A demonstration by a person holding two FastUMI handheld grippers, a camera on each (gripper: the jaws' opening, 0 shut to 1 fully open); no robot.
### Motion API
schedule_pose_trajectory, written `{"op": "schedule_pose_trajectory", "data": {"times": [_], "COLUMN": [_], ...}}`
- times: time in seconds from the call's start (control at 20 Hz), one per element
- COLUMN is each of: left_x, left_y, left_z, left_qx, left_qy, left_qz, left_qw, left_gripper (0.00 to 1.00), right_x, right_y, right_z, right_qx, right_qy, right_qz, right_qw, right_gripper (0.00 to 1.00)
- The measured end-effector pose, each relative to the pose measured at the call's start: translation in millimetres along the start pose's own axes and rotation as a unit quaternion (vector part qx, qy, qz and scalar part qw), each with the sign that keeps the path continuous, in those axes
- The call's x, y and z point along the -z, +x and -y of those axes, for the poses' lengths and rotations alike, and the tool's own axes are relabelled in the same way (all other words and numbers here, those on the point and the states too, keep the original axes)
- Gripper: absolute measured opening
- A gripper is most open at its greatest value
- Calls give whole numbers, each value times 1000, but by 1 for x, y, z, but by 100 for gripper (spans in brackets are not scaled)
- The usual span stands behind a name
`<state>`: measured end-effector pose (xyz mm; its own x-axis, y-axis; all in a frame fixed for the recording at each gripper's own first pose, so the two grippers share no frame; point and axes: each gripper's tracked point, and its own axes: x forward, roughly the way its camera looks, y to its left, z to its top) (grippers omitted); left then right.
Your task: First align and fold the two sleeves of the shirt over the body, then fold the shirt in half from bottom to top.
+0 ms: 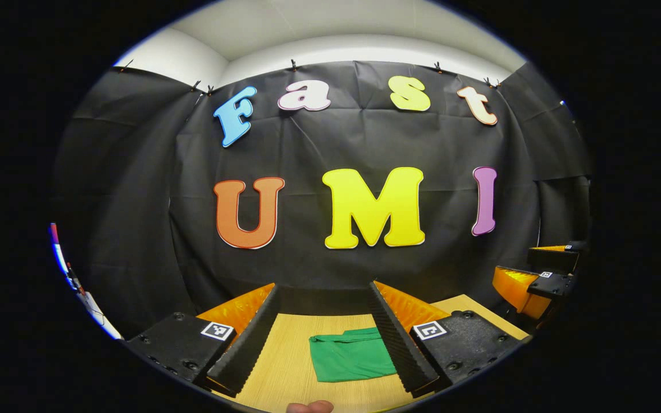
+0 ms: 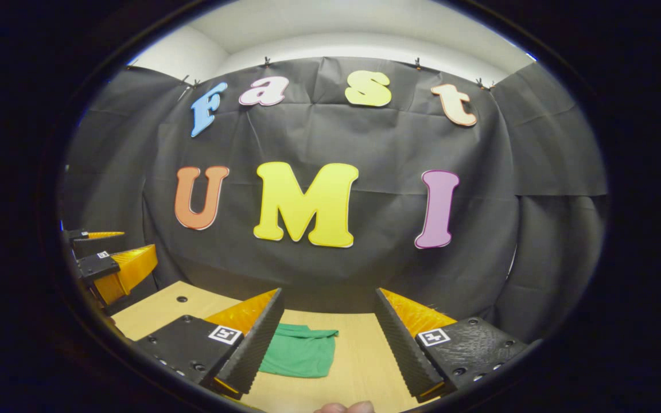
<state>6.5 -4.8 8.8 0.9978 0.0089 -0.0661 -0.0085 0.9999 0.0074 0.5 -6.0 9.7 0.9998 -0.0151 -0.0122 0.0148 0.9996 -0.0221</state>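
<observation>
Shirt [image 1: 350, 355] is lying as a compact green bundle on the table [image 1: 284, 367], at six o'clock (apparently folded already). Left gripper [image 1: 325, 338] and right gripper [image 2: 327, 344] are being held wide, empty; only checking seems needed.

Booth walls: black cloth [image 1: 365, 149], creased, hung from small clips [image 1: 294, 64] along its top edge, covering the back and both sides. Above the cloth, a white wall [image 1: 365, 49] and pale ceiling [image 2: 365, 26], evenly lit. Furniture: a light wood-grain table [image 1: 284, 367], its far edge close to the back cloth; a small dark hole [image 2: 181, 299] near its left corner.
</observation>
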Motion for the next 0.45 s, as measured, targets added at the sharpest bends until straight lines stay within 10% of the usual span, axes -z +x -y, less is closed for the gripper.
{"op": "schedule_pose_trajectory", "data": {"times": [0.45], "left_x": [4], "left_y": [7], "left_z": [1], "left_qx": [4], "left_qy": [-2], "left_qz": [-5], "left_qw": [1000], "left_gripper": [98], "right_x": [-3], "right_y": [7], "right_z": [2], "right_qx": [5], "right_qy": [-1], "right_qz": [4], "right_qw": [1000], "right_gripper": [95]}}
